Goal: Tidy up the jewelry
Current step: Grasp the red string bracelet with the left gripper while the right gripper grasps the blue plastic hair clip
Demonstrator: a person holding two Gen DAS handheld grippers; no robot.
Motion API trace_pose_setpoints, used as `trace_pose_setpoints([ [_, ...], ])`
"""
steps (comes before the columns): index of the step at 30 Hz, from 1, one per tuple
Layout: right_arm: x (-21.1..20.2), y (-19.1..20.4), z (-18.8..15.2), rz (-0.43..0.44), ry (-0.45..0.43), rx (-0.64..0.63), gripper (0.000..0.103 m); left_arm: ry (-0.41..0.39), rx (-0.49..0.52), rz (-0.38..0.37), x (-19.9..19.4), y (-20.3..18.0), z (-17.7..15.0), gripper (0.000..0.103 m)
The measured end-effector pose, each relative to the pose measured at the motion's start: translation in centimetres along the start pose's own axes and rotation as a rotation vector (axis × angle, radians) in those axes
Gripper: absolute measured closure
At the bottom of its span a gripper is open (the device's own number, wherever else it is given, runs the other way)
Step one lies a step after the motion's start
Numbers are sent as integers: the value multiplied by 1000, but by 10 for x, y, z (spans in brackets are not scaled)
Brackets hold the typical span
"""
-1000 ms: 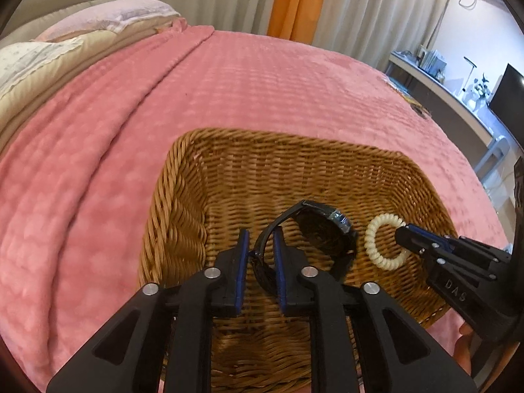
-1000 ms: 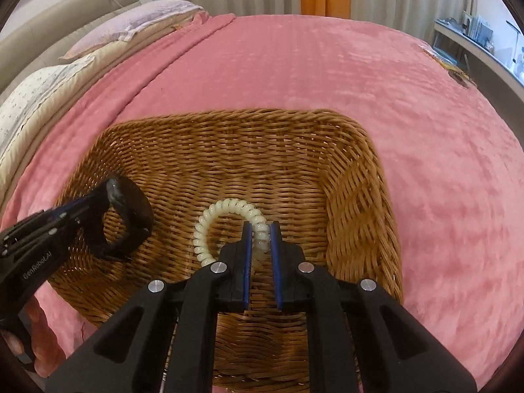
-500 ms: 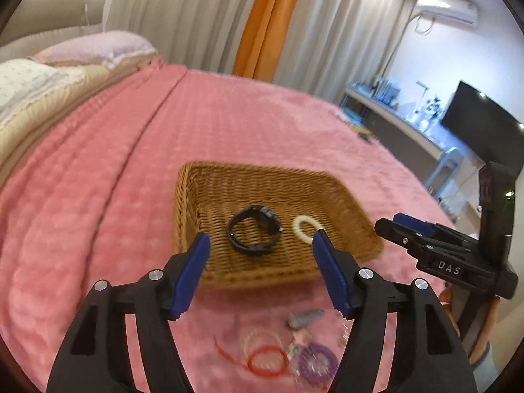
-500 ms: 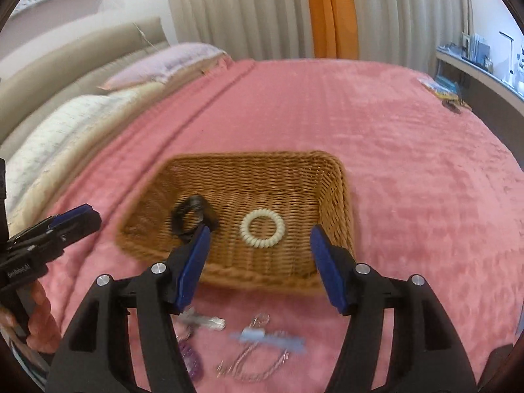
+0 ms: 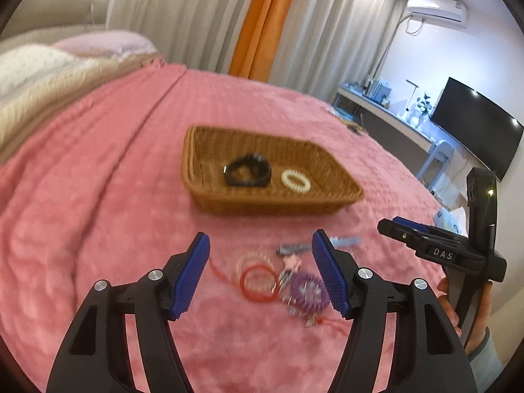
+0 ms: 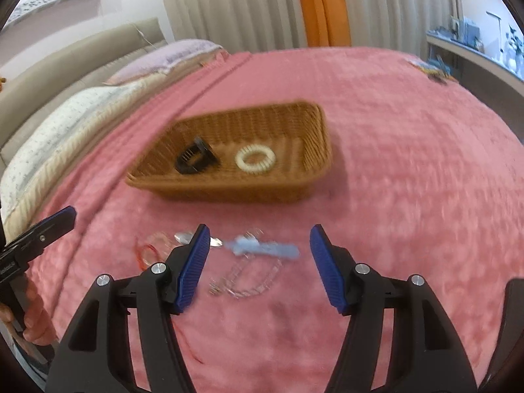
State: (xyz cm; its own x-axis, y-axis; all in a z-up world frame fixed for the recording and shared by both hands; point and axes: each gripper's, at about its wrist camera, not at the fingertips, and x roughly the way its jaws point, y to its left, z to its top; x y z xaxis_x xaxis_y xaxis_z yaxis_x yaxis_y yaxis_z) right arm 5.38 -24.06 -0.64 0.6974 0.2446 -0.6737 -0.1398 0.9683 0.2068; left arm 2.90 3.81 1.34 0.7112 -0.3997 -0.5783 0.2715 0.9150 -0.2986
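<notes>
A wicker basket sits on the pink bedspread. Inside lie a black watch and a white coil bracelet. My left gripper is open and empty above a small pile of jewelry: a red ring bracelet, a purple coil and a grey clip. My right gripper is open and empty above a clear chain and a light blue clip. The right gripper also shows in the left wrist view, the left one in the right wrist view.
Pillows lie at the bed's left. Curtains hang behind. A desk with a black monitor stands at the right. Small items lie at the bed's far right edge.
Both grippers opened, leaving the watch and the white bracelet in the basket. Both have pulled back and now hover over the loose jewelry in front of the basket.
</notes>
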Motion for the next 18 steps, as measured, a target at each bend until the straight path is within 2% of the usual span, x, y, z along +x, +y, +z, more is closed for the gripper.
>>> trace_pose_setpoints([
  [6,26,-14,-21,2,96,40,45,64,-49,16,25,20,-16,44],
  [9,35,-8,-27,-11,126,18,53,96,-53,25,36,26,-22,49],
  [11,41,-3,-26,-43,142,-5,64,115,-38,28,43,28,-23,53],
  [12,43,-1,-26,-48,148,-9,66,134,-22,22,47,29,-22,55],
  [14,47,1,-26,-52,157,-11,67,153,11,2,52,27,-22,61],
  [18,53,2,-25,-82,177,-5,67,193,131,-6,65,12,-23,66],
])
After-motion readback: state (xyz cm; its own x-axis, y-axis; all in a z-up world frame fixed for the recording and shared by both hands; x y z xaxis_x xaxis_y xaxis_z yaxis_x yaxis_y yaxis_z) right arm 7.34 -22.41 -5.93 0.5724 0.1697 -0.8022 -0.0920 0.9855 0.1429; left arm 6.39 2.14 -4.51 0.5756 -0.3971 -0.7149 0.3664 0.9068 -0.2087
